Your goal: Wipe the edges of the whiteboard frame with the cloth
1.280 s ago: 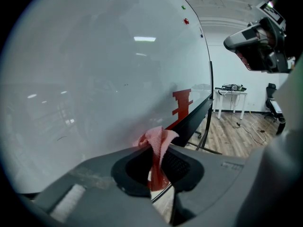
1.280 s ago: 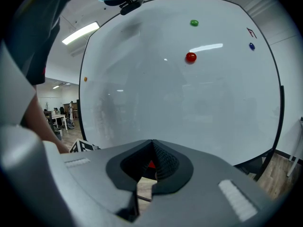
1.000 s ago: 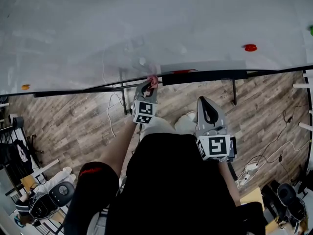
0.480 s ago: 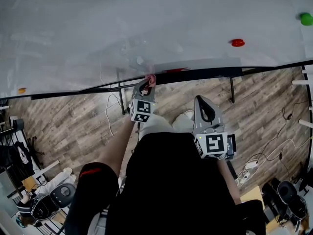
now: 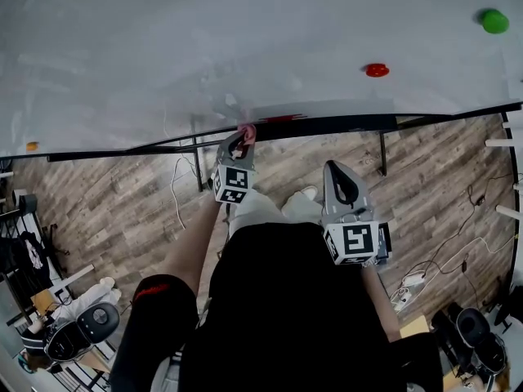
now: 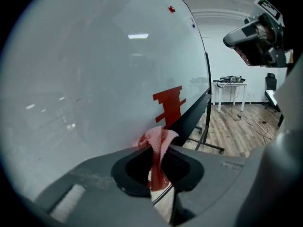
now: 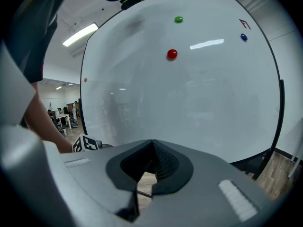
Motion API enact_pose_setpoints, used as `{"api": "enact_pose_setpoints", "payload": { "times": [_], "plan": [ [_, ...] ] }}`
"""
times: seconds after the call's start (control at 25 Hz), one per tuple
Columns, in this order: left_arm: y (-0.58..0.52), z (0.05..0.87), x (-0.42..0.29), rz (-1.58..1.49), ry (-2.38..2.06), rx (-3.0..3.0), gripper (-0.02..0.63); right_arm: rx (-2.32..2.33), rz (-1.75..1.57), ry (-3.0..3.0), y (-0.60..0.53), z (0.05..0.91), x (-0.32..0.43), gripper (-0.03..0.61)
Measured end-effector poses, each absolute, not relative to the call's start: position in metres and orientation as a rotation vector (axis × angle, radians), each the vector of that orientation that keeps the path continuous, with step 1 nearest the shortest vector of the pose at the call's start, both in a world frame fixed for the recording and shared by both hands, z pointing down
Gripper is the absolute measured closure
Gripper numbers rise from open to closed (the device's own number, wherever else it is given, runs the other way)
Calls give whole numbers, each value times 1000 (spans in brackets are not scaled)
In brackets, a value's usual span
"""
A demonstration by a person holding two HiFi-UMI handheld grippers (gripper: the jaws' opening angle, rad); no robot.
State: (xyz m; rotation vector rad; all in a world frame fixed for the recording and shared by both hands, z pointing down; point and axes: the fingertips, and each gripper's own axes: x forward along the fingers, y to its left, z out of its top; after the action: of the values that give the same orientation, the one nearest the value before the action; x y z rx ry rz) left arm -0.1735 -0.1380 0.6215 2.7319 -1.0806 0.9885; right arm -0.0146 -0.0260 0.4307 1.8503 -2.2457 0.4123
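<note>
Cloth, pink, is clamped between the closed tips of the left claw, at the lower edge of the whiteboard frame. Right claw is closed on nothing, held clear. Risk: little cloth protrudes, so claw plastic may scrape the frame.

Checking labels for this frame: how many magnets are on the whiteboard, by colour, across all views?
red magnet: 1
green magnet: 1
blue magnet: 1
orange magnet: 1
Total: 4
</note>
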Motion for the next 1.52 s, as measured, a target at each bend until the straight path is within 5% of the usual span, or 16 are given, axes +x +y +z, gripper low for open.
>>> {"api": "enact_pose_setpoints", "payload": {
  "times": [1.52],
  "plan": [
    [-127,616,-104,1069,-1144,2700,566,1873,403,-2248,38,436,61,576]
  ]
}}
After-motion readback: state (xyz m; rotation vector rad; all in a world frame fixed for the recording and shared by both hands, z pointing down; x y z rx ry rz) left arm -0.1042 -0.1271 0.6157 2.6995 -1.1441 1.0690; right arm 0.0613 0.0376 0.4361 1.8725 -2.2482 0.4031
